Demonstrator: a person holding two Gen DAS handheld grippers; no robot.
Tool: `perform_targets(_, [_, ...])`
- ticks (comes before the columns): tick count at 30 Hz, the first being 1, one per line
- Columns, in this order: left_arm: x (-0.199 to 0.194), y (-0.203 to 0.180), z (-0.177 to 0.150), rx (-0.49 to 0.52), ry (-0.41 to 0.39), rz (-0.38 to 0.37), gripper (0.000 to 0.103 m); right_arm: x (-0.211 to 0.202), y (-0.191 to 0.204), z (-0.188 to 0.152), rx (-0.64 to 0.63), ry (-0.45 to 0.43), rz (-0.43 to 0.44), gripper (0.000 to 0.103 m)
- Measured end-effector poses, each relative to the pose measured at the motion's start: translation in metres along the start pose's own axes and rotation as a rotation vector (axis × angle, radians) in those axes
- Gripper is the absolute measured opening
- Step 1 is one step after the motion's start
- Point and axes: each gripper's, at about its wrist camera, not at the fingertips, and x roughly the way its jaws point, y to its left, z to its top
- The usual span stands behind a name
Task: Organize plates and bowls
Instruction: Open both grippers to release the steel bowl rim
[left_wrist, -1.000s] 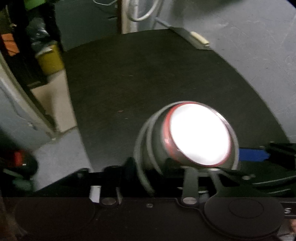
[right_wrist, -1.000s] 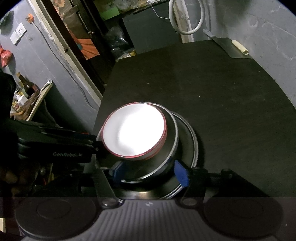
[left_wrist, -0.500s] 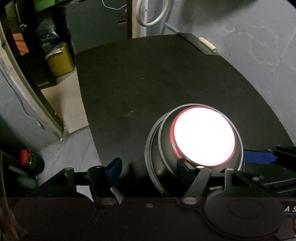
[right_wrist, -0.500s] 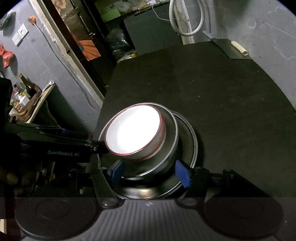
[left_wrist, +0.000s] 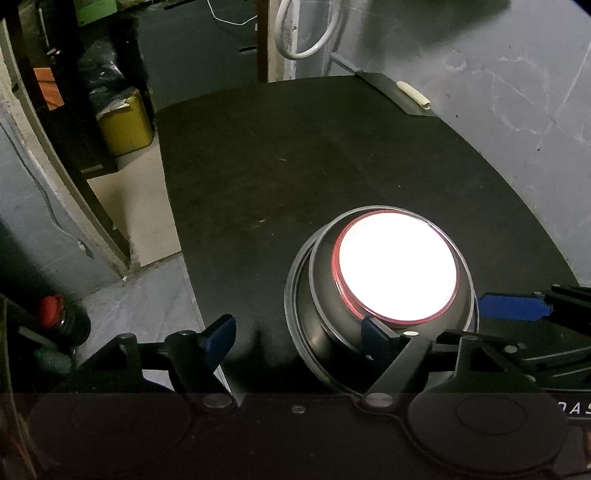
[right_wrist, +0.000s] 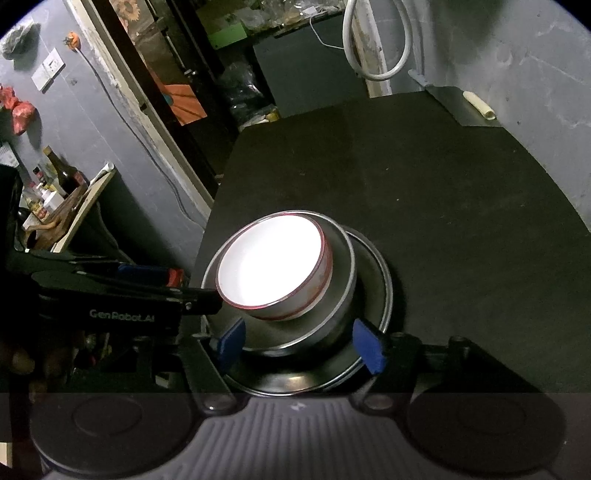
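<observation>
The white bowl (right_wrist: 271, 264) with a red rim sits in the steel bowl (right_wrist: 334, 295), on the steel plate (right_wrist: 373, 295) — all stacked. The left gripper (left_wrist: 299, 334) has just been opening and holds nothing. The right gripper (right_wrist: 299, 345) has too — apart. Pull both back slowly, without bumping the stack.

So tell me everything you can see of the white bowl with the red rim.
The white bowl is round and glossy, ceramic or melamine by its look, with a thin red rim and a second red line low on its outer wall. Its inside is overexposed, so contents cannot be told. It sits upright, nested in a steel bowl atop a steel plate on the black table.
</observation>
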Motion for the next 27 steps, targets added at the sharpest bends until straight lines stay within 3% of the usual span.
perform_targets(17, [-0.01,-0.006,-0.004,-0.057,-0.034,0.017,0.101,-0.018,-0.002,0.0,-0.036,-0.057,-0.029,0.096])
perform_targets(27, [-0.016,-0.008,-0.006,-0.102,-0.036,0.028,0.102,-0.031,-0.01,-0.001,-0.038,-0.1,-0.036,0.103])
